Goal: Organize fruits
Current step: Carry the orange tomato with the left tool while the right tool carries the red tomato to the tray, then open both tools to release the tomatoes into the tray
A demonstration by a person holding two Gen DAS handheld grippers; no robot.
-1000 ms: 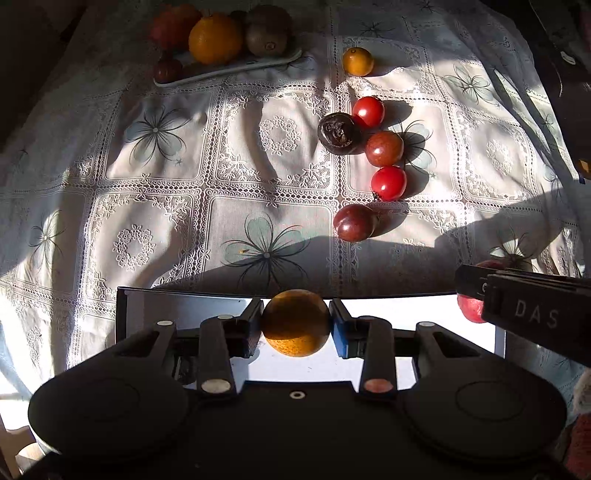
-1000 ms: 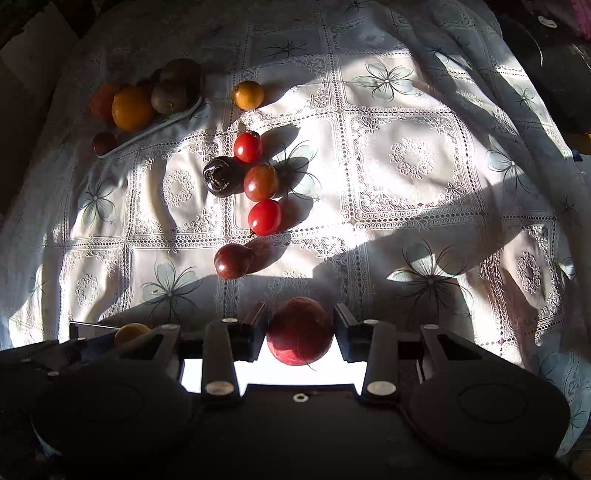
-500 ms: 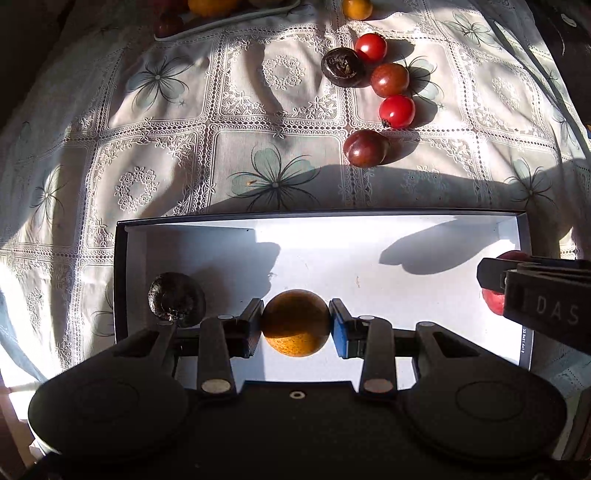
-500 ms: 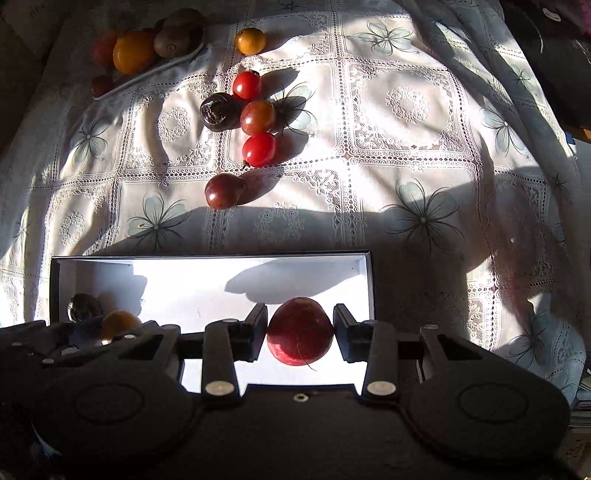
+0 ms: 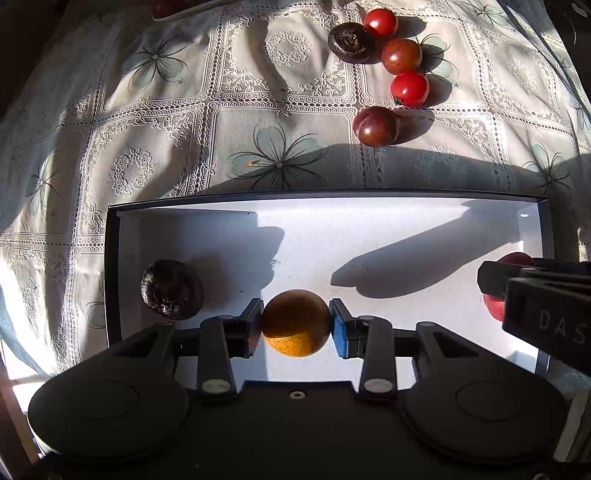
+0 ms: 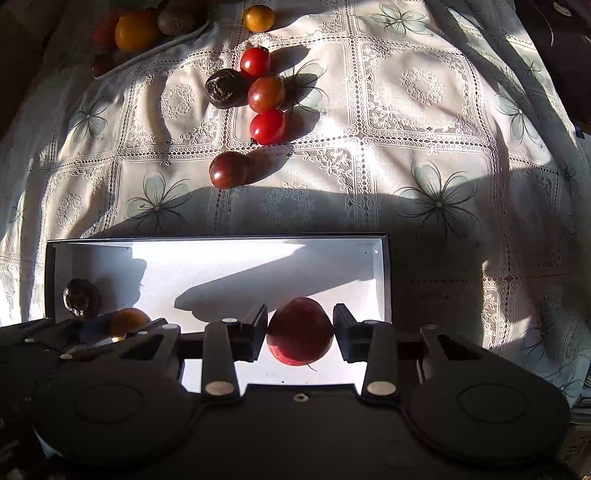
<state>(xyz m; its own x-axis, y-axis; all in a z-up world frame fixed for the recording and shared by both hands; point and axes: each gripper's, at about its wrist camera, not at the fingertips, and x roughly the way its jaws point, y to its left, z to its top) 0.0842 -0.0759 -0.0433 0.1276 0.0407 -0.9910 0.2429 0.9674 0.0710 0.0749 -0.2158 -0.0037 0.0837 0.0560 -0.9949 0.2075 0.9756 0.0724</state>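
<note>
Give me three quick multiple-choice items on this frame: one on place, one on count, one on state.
1. Where does the dark wrinkled fruit in the white box lie?
A. left end
B. right end
C. outside it

2. How many fruits lie loose in the cluster on the tablecloth beyond the box, not counting the plate or the small orange one by it?
A. two
B. five
C. eight

3. What is the left gripper doing?
A. hanging empty
B. holding an orange fruit
C. holding a red fruit

Key: 1 A, it sits by the box's left wall. 2 B, four reddish ones and one dark one. 3 B, its jaws press the orange fruit from both sides; the right gripper has the red one.
</note>
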